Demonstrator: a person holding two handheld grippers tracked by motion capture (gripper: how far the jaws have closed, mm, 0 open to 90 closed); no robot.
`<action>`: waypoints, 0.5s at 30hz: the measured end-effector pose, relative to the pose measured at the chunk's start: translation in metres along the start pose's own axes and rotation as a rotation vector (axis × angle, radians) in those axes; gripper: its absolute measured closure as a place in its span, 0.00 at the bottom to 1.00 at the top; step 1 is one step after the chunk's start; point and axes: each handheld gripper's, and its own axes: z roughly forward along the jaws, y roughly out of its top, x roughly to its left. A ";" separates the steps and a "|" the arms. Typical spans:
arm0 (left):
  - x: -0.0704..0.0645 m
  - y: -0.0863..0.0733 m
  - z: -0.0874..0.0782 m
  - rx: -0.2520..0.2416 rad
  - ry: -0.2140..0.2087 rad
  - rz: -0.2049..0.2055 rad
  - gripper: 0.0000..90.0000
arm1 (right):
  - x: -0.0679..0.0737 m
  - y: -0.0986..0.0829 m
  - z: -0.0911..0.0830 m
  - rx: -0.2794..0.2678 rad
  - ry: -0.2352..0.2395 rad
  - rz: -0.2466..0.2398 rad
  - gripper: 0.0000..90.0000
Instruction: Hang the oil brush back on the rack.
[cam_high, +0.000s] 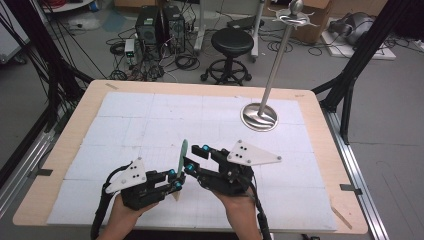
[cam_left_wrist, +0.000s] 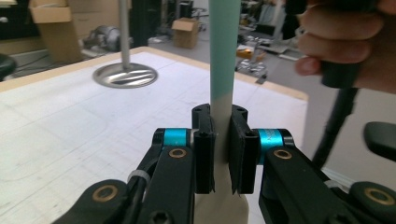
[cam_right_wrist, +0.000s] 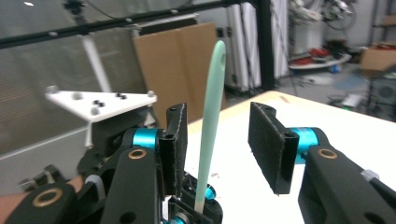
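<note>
A slim, flat, pale-green plastic spatula (cam_high: 183, 156) with a cream-coloured lower end is held upright above the near middle of the table, between the two hand-held grippers. In the high view it is seen edge-on, rising from the left gripper (cam_high: 176, 180), whose black jaws are pressed together on the cream lower part of the spatula (cam_left_wrist: 223, 93). In the left gripper view the two black pads (cam_left_wrist: 204, 154) are seen clamped flat against either face of the blade, with the green part running straight up out of the frame. The right gripper (cam_high: 196, 157) is held just beside the spatula, its jaws spread wide apart. In the right gripper view the green blade (cam_right_wrist: 208, 116), with a small hole near its rounded tip, is seen standing in the gap between those jaws, closer to the left pad (cam_right_wrist: 179, 149) than to the right one, and touched by neither as far as can be told. The pale wooden table (cam_high: 330, 150), covered with a white gridded mat (cam_high: 150, 120), is seen in the high view; a tall metal stand with a round silver base (cam_high: 259, 116) is placed well apart from the grippers, towards the far right of the mat.
</note>
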 end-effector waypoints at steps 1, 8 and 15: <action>-0.001 0.001 0.002 0.005 0.014 -0.002 0.91 | 0.002 0.000 0.003 -0.001 -0.004 0.002 0.66; -0.004 0.004 0.010 0.007 0.057 0.001 0.91 | 0.006 -0.001 0.009 0.016 -0.087 -0.004 0.83; -0.001 0.005 0.014 0.000 -0.003 -0.031 0.77 | 0.003 0.000 0.005 0.013 -0.077 -0.001 0.92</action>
